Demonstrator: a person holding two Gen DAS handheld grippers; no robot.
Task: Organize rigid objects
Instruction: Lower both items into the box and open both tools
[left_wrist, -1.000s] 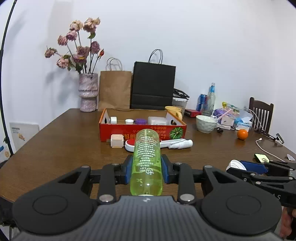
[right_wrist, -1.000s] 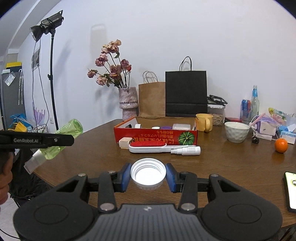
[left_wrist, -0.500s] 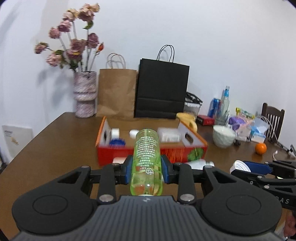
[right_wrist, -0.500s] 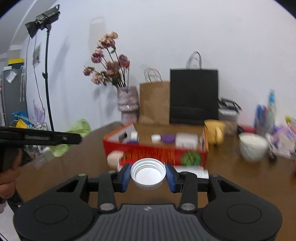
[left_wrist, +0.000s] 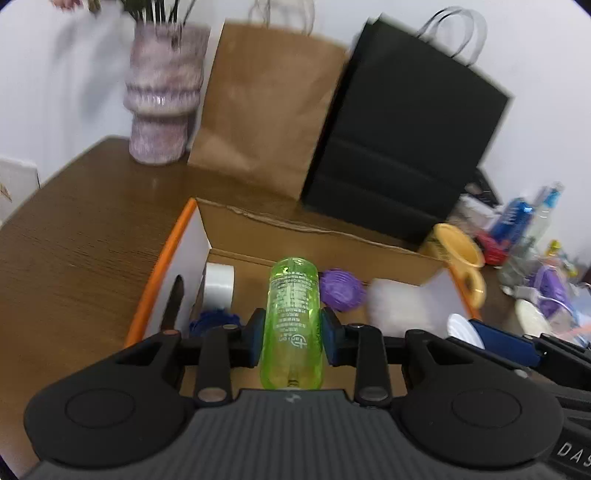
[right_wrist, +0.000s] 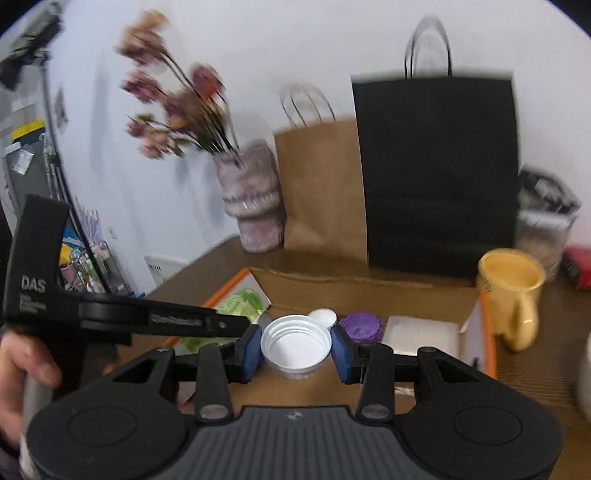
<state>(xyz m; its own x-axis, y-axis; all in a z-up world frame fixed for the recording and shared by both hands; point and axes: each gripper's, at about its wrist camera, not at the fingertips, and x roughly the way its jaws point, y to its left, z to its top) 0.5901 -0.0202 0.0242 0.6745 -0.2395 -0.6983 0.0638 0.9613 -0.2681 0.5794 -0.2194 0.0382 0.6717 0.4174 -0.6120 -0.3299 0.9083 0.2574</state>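
Left wrist view: the green bottle is clamped lengthwise by the left hand-held gripper, above the open box at frame centre.

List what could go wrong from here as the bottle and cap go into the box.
1. The green bottle is uncapped, its white cap in the right tool; any liquid left could spill into the cardboard box.
2. The left tool grips the smooth round bottle across its middle; it could slip or roll on release.
3. Both tools are close together over the box and might collide.
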